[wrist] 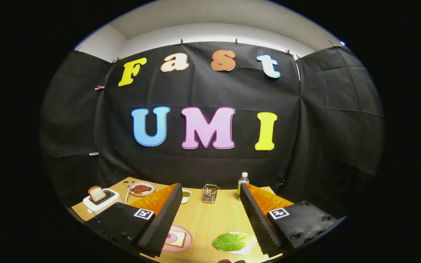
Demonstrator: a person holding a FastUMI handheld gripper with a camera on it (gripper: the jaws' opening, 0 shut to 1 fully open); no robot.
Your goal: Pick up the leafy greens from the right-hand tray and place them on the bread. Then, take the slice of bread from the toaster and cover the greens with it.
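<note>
Pale wooden worktop (210,223): spread, empty claw (208,219) above; limp, light green lettuce leaf (233,241) near front edge, likely best pinched at its rim

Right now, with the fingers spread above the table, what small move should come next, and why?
Probably lower the gripper toward the leafy greens. Its fingers stand wide open with nothing between them, the greens lie untouched on their tray beside one finger, and the bread on the pink plate has no greens on it yet.
</note>
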